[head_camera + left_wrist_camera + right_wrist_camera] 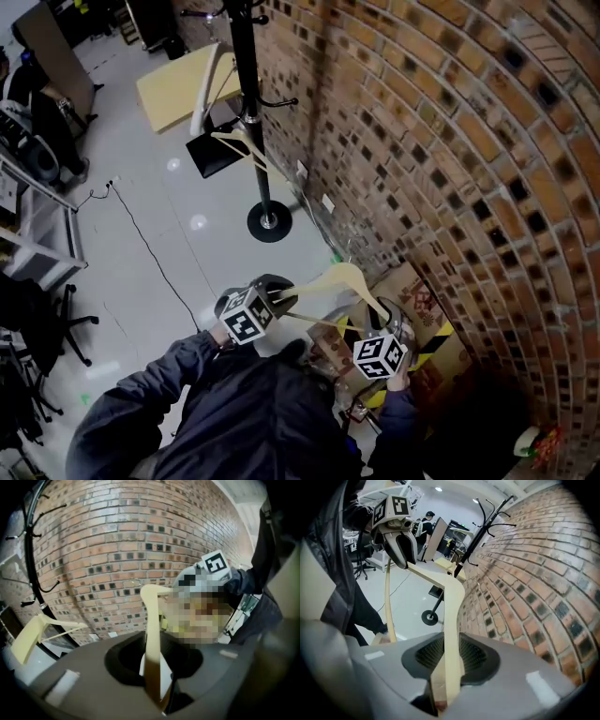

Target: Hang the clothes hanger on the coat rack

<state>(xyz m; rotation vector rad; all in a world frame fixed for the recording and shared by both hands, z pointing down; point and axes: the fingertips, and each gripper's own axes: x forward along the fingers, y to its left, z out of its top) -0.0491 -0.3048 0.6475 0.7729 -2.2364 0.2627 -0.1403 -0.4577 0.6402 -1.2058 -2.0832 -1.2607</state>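
I hold a cream wooden clothes hanger (342,278) between both grippers, low by the brick wall. My left gripper (279,298) is shut on one arm of it (151,634), and my right gripper (382,326) is shut on the other arm (452,616). In the right gripper view the left gripper (399,536) clamps the far end of the hanger. The black coat rack (246,94) stands further along the wall, its round base (269,221) on the floor. A second pale hanger (239,142) hangs on it; the left gripper view shows that hanger (33,637) beside the rack pole (29,550).
The brick wall (450,150) runs along the right. Cardboard boxes with yellow-black tape (427,323) lie at its foot near me. A black cable (150,246) crosses the grey floor. A yellowish board (178,86) and a dark panel (214,155) sit behind the rack. Chairs and frames crowd the left.
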